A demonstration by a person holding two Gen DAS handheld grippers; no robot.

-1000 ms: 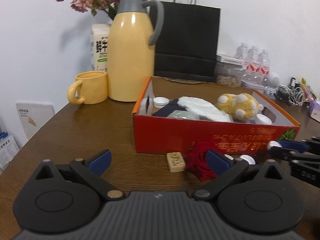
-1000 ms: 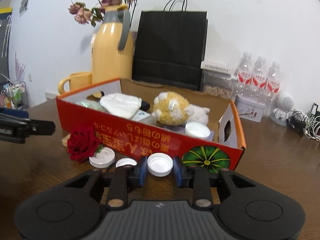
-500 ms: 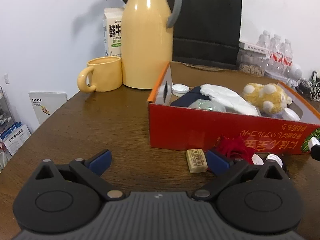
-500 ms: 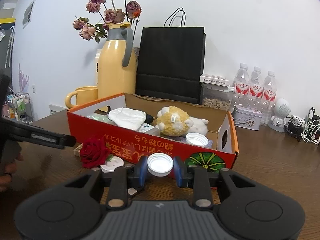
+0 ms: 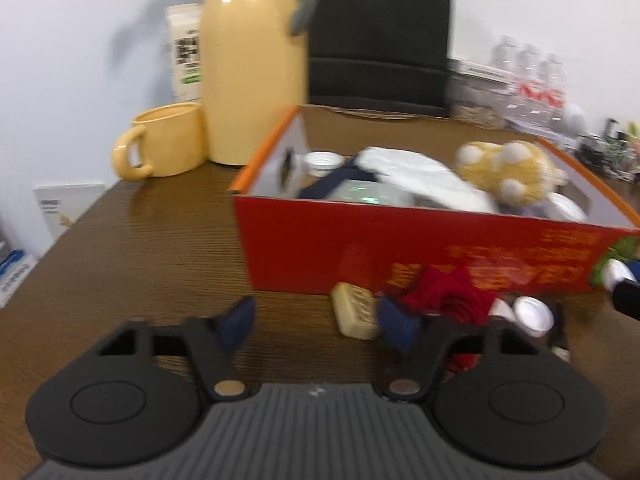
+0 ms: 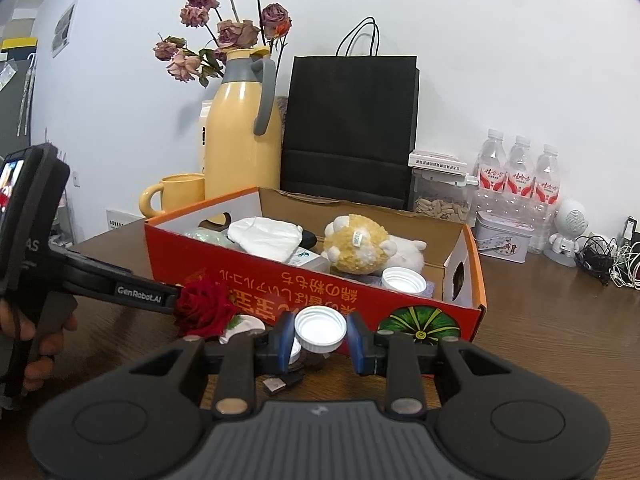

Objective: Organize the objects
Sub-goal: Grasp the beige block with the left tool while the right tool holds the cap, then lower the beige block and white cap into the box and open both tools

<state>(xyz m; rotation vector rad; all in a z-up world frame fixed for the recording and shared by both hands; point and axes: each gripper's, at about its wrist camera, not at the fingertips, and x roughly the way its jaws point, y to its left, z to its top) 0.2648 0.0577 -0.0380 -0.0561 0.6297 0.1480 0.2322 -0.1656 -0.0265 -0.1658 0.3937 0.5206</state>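
Lifting the white cap (image 6: pixel 320 329) pinched in the right gripper (image 6: pixel 320 346) jaws clear of the red box (image 6: pixel 400 312) wall suits, while the left gripper (image 5: pixel 316 326), jaws just closing on nothing, nears the rose (image 5: pixel 448 296).

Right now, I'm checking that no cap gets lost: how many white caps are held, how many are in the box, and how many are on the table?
Held cap in right gripper fingers: 1
Box caps inside red box: 2
Table caps on table: 2
Total: 5

Both wrist views toward red box (image 5: pixel 400 248)
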